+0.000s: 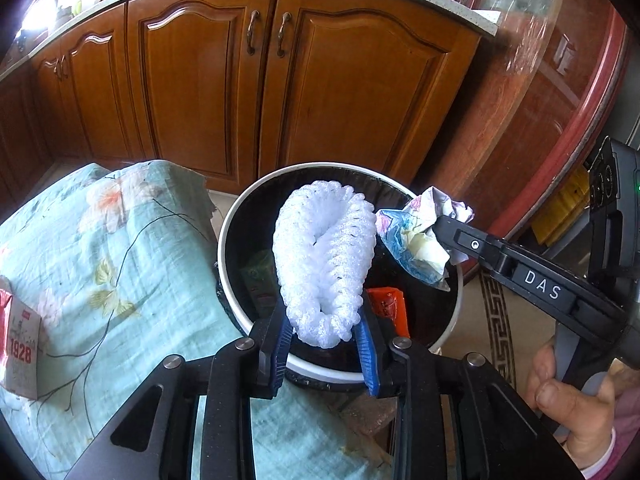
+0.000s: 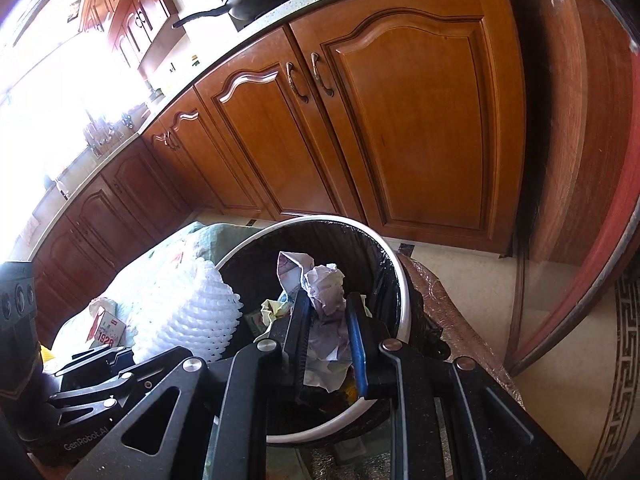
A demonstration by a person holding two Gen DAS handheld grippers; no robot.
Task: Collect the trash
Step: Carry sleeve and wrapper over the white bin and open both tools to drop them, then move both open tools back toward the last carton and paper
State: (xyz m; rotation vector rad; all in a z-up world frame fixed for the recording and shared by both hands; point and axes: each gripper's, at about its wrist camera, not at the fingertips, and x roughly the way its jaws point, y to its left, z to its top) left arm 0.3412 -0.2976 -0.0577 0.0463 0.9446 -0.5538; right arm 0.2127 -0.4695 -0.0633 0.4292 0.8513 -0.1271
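**Over the bin's mouth, both loads ready to drop**

Above the round white waste bin with its black liner (image 1: 224,240), two pieces of rubbish hang at once. The left gripper (image 1: 325,338) has its blue-padded jaws standing a modest way apart around the lower end of a white foam fruit-net sleeve (image 1: 326,256); the sleeve sits upright between the pads, though whether they press on it or merely cradle it cannot be told. The right gripper (image 2: 328,332) has its jaws narrowly parted around a crumpled ball of printed paper (image 2: 326,292), wedged between the pads and poised inside the bin's right rim.

Some rubbish already lies at the bottom, among it an orange packet (image 1: 386,308) and a green carton (image 1: 260,276). Beside the bin, a small red-and-white carton marked 1928 (image 1: 18,348) rests on the pale green floral cloth (image 1: 120,264), seemingly waiting for collection.

The step in hand looks like the release. To do it well, each gripper should be kept squarely over the dark opening before the jaws part fully. The foam sleeve is light and springy, so it may cling to a pad or bounce off the rim; a wide opening and a slight downward tilt would help. The paper ball sits near the rim, so moving it inward first would be prudent.
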